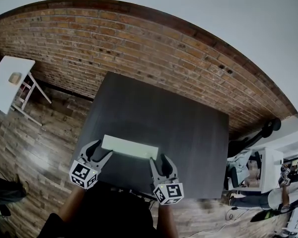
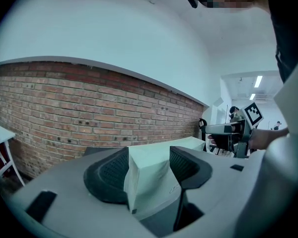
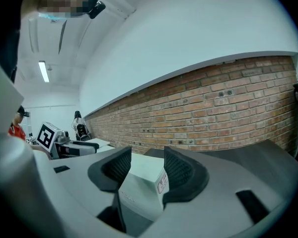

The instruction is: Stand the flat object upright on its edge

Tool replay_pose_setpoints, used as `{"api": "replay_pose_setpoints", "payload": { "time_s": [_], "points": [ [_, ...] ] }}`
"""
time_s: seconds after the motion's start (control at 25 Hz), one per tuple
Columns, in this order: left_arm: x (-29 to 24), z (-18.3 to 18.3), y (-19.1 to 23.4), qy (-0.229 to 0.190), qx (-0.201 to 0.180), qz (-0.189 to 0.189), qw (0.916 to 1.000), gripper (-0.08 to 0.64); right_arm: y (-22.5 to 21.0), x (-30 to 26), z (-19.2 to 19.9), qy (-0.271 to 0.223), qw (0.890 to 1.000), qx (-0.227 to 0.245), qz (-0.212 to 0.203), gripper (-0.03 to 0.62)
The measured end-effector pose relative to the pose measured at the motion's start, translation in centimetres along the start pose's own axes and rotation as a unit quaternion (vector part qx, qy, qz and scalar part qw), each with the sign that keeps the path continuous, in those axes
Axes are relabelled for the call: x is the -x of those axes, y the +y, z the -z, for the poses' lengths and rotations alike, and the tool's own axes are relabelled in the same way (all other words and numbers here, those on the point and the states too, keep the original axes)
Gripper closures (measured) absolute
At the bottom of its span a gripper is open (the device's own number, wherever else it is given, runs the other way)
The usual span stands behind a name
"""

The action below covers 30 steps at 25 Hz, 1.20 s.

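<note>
A flat, pale green box (image 1: 129,147) is at the near side of the dark table (image 1: 164,108). The left claw (image 1: 102,150) is squeezed onto the box's left end, with a pad pressed on each side. The right claw (image 1: 158,160) is squeezed onto the right end the same way (there is a little sticker on that end). I can't tell if the box rests on the table. A brick wall (image 1: 139,38) is behind the table.
</note>
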<state>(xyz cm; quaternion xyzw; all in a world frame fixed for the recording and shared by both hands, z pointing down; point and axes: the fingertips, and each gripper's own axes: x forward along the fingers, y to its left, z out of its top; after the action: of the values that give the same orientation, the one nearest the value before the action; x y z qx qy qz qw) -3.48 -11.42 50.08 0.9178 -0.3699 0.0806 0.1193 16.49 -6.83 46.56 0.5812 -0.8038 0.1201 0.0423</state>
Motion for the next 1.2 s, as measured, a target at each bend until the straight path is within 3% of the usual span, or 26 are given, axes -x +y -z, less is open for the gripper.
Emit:
{"api": "replay_pose_setpoints", "payload": {
  "time_s": [0.32, 0.52, 0.72, 1.0, 1.2],
  "points": [
    [1.7, -0.7, -2.1, -0.021, -0.004, -0.035, 0.9992, 0.292, 0.6, 2.3, -0.2, -0.016, 1.0, -0.002, -0.024, 0.394],
    [2.6, -1.1, -5.3, -0.036, -0.004, -0.044, 0.9984, 0.422, 1.1, 3.7, 0.1, -0.028, 0.999, -0.008, -0.043, 0.502],
    [3.8, -1.1, -8.7, -0.046, 0.006, -0.066, 0.9968, 0.497, 2.7, 4.9, 1.1, -0.015, 0.998, 0.011, -0.06, 0.534],
    [5.1, -0.3, -12.3, -0.055, 0.01, -0.075, 0.9957, 0.509, 5.8, 6.2, 2.3, -0.012, 0.996, -0.005, -0.087, 0.551],
    [5.5, 0.2, -12.0, -0.06, 0.002, -0.076, 0.9953, 0.509, 7.3, 6.2, 2.9, -0.004, 0.997, -0.008, -0.073, 0.551]
  ]
}}
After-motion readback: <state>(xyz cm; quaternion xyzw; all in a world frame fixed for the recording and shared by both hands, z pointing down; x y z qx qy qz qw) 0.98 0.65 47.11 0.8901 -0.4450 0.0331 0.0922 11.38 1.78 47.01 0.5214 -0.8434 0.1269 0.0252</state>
